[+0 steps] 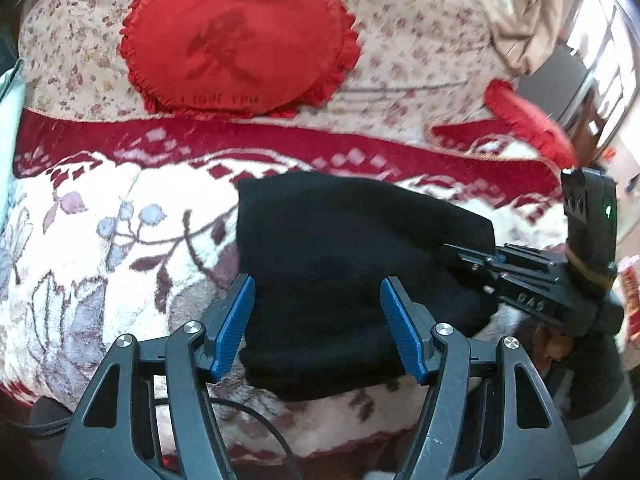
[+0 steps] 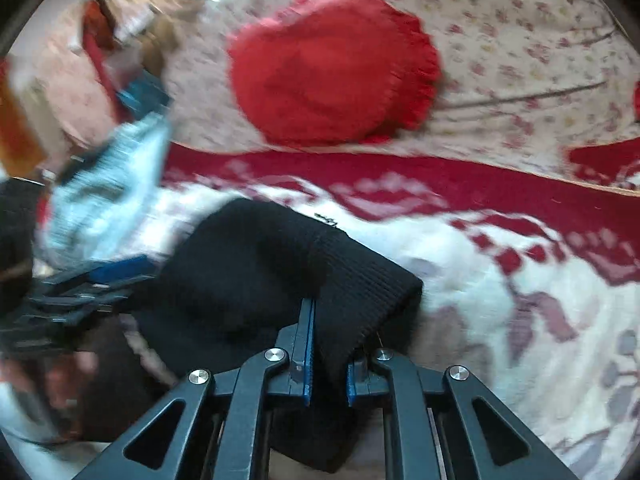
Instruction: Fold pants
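Observation:
The black pants (image 1: 340, 248) lie folded into a thick bundle on a red and white floral blanket (image 1: 100, 240). My left gripper (image 1: 318, 296) is open, its blue pads on either side of the bundle's near part. My right gripper (image 1: 472, 256) comes in from the right, its fingers at the bundle's right edge. In the right wrist view the right gripper (image 2: 328, 320) is shut on a ribbed fold of the pants (image 2: 352, 280), which drapes over its fingers. The left gripper (image 2: 80, 292) shows blurred at the left.
A red heart-shaped cushion (image 1: 236, 40) lies on the flowered bedspread (image 1: 420, 40) behind the blanket. A second red cushion (image 1: 528, 120) lies at the right edge. A light blue cloth (image 2: 104, 196) shows blurred at the left in the right wrist view.

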Demonstrator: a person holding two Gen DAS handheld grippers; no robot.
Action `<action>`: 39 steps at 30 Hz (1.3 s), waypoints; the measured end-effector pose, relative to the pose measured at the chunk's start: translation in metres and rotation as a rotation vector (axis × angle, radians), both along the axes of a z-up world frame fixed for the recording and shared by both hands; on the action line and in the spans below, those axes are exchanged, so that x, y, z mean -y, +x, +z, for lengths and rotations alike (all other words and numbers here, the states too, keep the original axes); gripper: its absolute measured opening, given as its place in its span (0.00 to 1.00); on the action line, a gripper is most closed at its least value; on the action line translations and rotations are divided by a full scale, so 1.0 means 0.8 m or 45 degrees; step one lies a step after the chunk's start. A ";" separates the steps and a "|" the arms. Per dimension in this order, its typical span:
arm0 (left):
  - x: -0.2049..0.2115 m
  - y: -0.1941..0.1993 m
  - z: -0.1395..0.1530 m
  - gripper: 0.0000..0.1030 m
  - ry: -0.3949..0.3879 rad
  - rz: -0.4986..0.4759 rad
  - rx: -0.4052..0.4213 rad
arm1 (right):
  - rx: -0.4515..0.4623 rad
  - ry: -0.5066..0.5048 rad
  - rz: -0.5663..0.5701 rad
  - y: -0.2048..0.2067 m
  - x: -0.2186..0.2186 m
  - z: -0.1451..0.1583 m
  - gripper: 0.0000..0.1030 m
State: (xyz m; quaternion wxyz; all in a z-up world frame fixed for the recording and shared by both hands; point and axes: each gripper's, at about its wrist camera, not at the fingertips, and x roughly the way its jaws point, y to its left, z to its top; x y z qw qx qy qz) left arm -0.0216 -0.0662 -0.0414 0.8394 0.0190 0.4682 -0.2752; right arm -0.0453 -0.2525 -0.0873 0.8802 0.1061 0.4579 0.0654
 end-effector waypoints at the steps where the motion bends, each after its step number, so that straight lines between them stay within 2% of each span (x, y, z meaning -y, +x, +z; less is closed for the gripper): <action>1: 0.003 0.000 -0.003 0.63 0.034 0.008 0.011 | 0.006 0.068 -0.017 0.001 0.009 -0.004 0.11; 3: 0.003 0.000 -0.007 0.63 0.068 0.010 0.018 | 0.032 0.111 -0.045 -0.004 0.018 0.004 0.14; 4: 0.001 0.001 -0.006 0.63 0.072 0.013 0.007 | 0.047 0.089 -0.059 -0.008 0.020 0.012 0.25; 5: -0.002 0.002 -0.004 0.63 0.063 0.020 0.000 | 0.071 0.033 -0.101 -0.013 0.018 0.025 0.29; 7: -0.009 0.002 0.005 0.63 0.023 0.041 0.008 | 0.130 -0.020 -0.139 -0.027 0.019 0.052 0.31; 9: -0.010 0.003 0.011 0.63 0.021 0.071 0.029 | 0.198 0.040 -0.097 -0.045 0.011 0.075 0.31; 11: -0.008 0.005 0.007 0.63 0.041 0.089 0.034 | 0.224 0.072 -0.013 -0.056 -0.006 0.081 0.31; 14: -0.003 0.005 -0.010 0.63 0.088 0.106 -0.002 | 0.170 0.007 0.074 -0.053 -0.037 0.061 0.31; 17: -0.002 0.002 -0.024 0.64 0.100 0.125 -0.025 | 0.050 -0.079 0.086 -0.043 -0.053 0.017 0.31; 19: -0.001 0.001 -0.031 0.65 0.111 0.131 -0.033 | 0.009 -0.026 0.080 -0.040 -0.046 -0.008 0.31; 23: -0.001 0.000 -0.027 0.65 0.115 0.136 -0.019 | -0.006 0.095 0.040 -0.039 -0.031 -0.003 0.31; 30: 0.005 -0.004 -0.004 0.65 0.140 0.104 0.074 | 0.104 -0.027 0.006 -0.045 -0.039 0.040 0.31; 33: 0.004 -0.001 0.001 0.65 0.122 0.108 0.077 | 0.088 -0.105 -0.019 -0.038 -0.042 0.040 0.31; 39: 0.002 0.008 -0.005 0.65 0.125 0.115 0.042 | 0.044 -0.060 -0.085 -0.022 -0.026 0.024 0.31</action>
